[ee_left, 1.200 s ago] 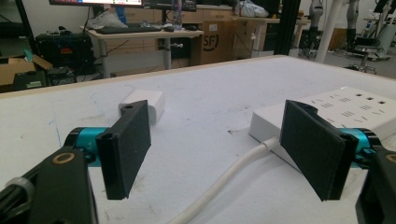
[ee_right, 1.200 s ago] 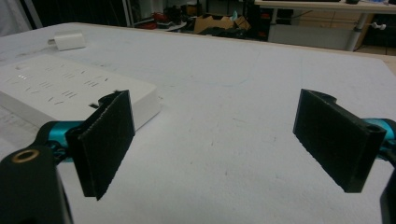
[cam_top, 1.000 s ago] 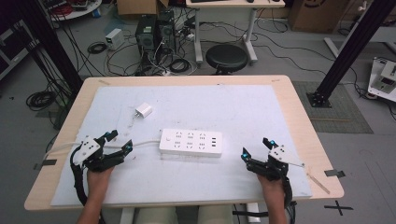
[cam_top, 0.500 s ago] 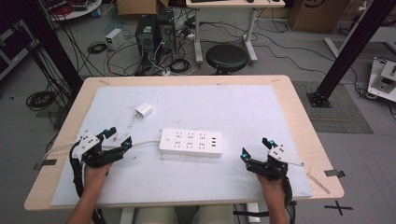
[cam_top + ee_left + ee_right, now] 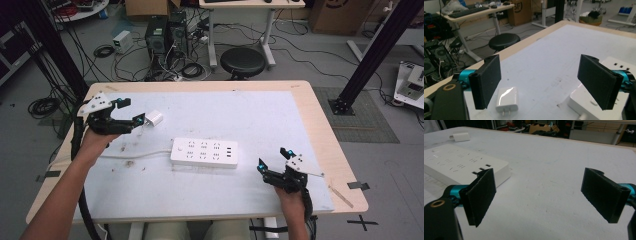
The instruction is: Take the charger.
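A white power strip (image 5: 204, 152) lies mid-table, its cord (image 5: 135, 154) trailing left. A small white plug adapter (image 5: 153, 119) rests on the mat at the back left, prongs toward me in the left gripper view (image 5: 507, 99). My left gripper (image 5: 129, 112) hovers open just left of the adapter, which sits near its left jaw and is not held. My right gripper (image 5: 272, 160) stays open near the front right, with nothing between its jaws. The strip's USB end (image 5: 482, 168) lies just left of it, and the adapter (image 5: 461, 136) is far off.
A white mat (image 5: 260, 120) covers the wooden table (image 5: 320, 107). Beyond the far edge stand a black stool (image 5: 242, 61), computer towers (image 5: 165, 30) and loose floor cables. Black frame posts rise at both sides.
My left gripper has travelled from the front left toward the back of the table, up to the plug adapter. The right gripper has barely moved.
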### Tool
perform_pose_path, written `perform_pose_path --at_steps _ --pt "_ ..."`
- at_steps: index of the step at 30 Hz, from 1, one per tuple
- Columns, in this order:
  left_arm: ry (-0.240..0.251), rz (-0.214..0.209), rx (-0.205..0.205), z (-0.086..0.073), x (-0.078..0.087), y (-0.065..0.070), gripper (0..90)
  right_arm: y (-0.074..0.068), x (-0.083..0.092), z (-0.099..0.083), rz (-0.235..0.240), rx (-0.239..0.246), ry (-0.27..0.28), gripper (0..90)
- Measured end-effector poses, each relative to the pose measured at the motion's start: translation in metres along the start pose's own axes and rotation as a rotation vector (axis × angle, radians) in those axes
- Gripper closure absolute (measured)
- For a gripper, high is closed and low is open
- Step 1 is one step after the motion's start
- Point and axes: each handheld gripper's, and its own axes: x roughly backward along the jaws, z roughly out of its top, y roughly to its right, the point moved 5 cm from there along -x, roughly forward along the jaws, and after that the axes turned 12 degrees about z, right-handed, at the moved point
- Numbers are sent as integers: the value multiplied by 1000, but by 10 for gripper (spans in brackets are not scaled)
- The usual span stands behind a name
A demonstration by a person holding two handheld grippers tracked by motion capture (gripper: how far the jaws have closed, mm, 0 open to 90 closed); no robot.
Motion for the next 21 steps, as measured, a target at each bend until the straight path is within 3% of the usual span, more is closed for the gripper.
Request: perform_pose_path --at_steps 3,7,10,14,21 --pt "-41 4 -8 8 -15 -8 191 0 -1 0 -3 5 -7 130" --pt "-57 21 -8 20 -30 -19 191 1 -1 0 -8 4 -4 130" --pt "-71 25 6 20 -39 -25 191 1 -1 0 -11 -6 -6 129" --pt "-127 42 1 4 -57 -37 191 1 -2 0 -8 -1 -13 129" --pt "-250 10 34 -25 -79 -44 194 1 -3 0 -11 -2 -28 130"
